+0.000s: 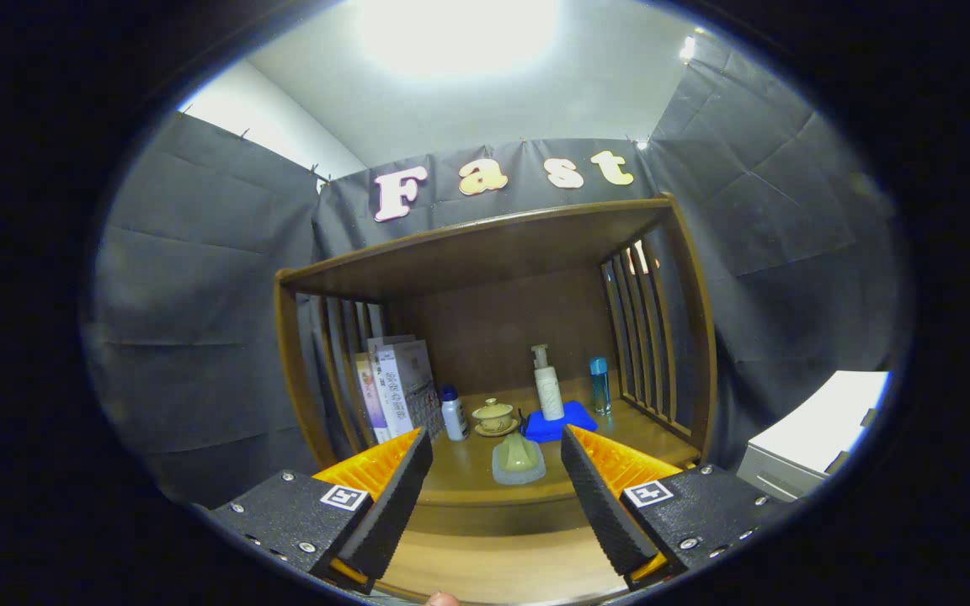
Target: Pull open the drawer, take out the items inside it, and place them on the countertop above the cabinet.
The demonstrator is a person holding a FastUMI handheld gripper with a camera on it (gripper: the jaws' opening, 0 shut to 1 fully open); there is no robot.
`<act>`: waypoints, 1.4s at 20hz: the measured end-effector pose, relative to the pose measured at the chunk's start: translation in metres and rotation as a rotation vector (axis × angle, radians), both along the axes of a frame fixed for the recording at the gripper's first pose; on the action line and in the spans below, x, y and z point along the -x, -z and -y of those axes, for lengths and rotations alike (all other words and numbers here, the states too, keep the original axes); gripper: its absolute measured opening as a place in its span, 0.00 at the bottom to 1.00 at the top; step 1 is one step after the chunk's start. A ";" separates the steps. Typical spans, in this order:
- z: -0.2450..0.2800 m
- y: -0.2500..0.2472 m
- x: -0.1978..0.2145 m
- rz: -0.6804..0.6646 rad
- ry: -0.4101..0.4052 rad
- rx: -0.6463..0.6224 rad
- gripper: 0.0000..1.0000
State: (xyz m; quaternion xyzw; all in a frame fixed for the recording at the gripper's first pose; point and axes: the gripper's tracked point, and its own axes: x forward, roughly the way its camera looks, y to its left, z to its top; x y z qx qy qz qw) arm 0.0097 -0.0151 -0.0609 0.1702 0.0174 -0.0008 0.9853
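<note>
Books [401, 389] lean at the countertop's [468, 471] left, then a small white bottle [452, 413], lidded cup [493, 416], soap dish [518, 461] just beyond the spread, empty gripper [495, 480], pump bottle [547, 384] on blue cloth [565, 421], blue bottle [599, 385].

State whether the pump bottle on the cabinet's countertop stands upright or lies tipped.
Upright: the pump bottle stands on its base, pump head topmost, beyond the open tool, whose fingers hold nothing.
</note>
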 end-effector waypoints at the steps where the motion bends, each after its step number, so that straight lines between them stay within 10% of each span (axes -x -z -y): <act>1: 0.000 0.004 0.013 0.007 -0.007 0.015 0.95; 12: -0.060 0.102 0.110 -0.058 -0.062 0.135 0.95; 28: -0.079 0.204 0.101 -0.196 0.012 0.237 0.94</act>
